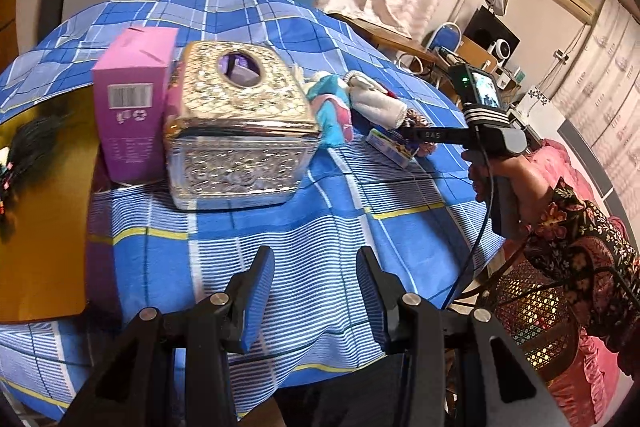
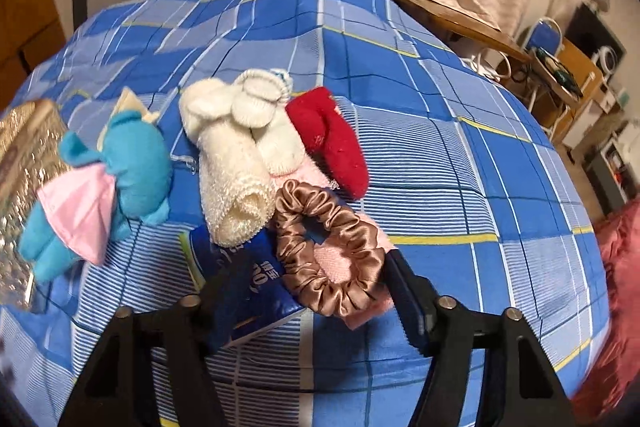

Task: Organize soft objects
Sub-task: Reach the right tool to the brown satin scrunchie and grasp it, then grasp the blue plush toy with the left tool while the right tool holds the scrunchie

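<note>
From the left wrist, my left tool [image 1: 316,291] is hanging released over the bare checked tabletop [image 1: 360,211], while from the right wrist my right tool [image 2: 316,291] is straddling, not clenching, the brown scrunchie [image 2: 328,247] and risking pinching the blue packet [image 2: 244,283] underneath.

Each gripper is black, its two fingers faced with ribbed blue pads [image 1: 256,303] and pinned by silver round-head screws [image 1: 411,299]. The right gripper [image 1: 416,139] carries a small lit screen and a thin black cable—lettering unreadable, perhaps "DAS". Sleeve [image 1: 580,239]—dark floral print.
</note>
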